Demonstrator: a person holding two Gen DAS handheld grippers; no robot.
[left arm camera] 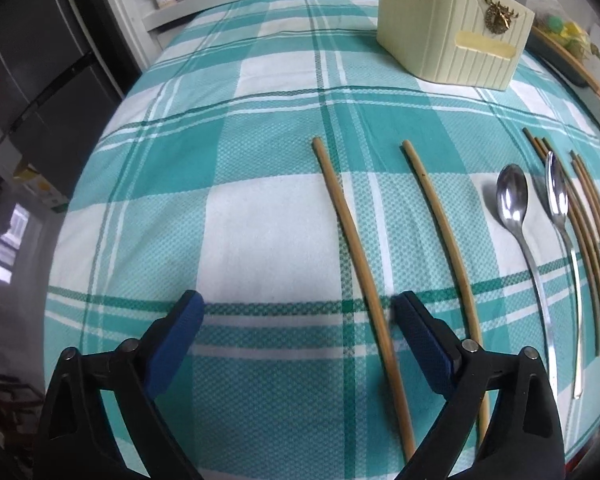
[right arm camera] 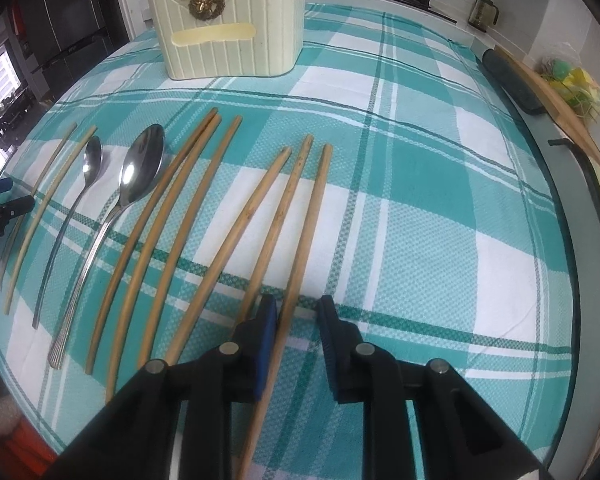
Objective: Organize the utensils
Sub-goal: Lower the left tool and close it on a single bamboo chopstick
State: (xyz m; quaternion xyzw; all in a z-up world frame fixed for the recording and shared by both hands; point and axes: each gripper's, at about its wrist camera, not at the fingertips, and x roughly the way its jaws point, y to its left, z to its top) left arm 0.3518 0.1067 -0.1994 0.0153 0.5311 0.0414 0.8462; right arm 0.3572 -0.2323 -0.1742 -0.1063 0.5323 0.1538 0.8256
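Chopsticks and spoons lie in a row on the teal-and-white checked tablecloth [right arm camera: 420,208], all in front of the cream ribbed plastic utensil holder with a gold stag emblem [right arm camera: 224,28], which stands upright at the far side of the cloth, well apart from them. In the right wrist view, going rightward from below the holder's left edge, there are two pale thin chopsticks [right arm camera: 48,200], a small steel spoon [right arm camera: 88,168], a larger steel spoon [right arm camera: 140,168] with a ridged handle, a group of three brown wooden chopsticks [right arm camera: 172,216], and a second group of three lighter brown wooden chopsticks [right arm camera: 284,208] fanned apart at their far ends. The right gripper [right arm camera: 298,304] sits low over the near ends of that second group, its blue-padded fingers [right arm camera: 266,332] partly open, with the rightmost chopstick of the group [right arm camera: 312,220] running between them; the left pad is just beside it, and whether it touches cannot be told. In the left wrist view the holder [left arm camera: 452,36] is at the far right, and the left gripper [left arm camera: 296,300] hovers with its fingers [left arm camera: 176,332] spread wide above the cloth, holding nothing. One of the pale chopsticks [left arm camera: 356,240] passes just inside its right finger, the other [left arm camera: 448,240] lies outside it, and the two spoons [left arm camera: 512,200] lie further right.
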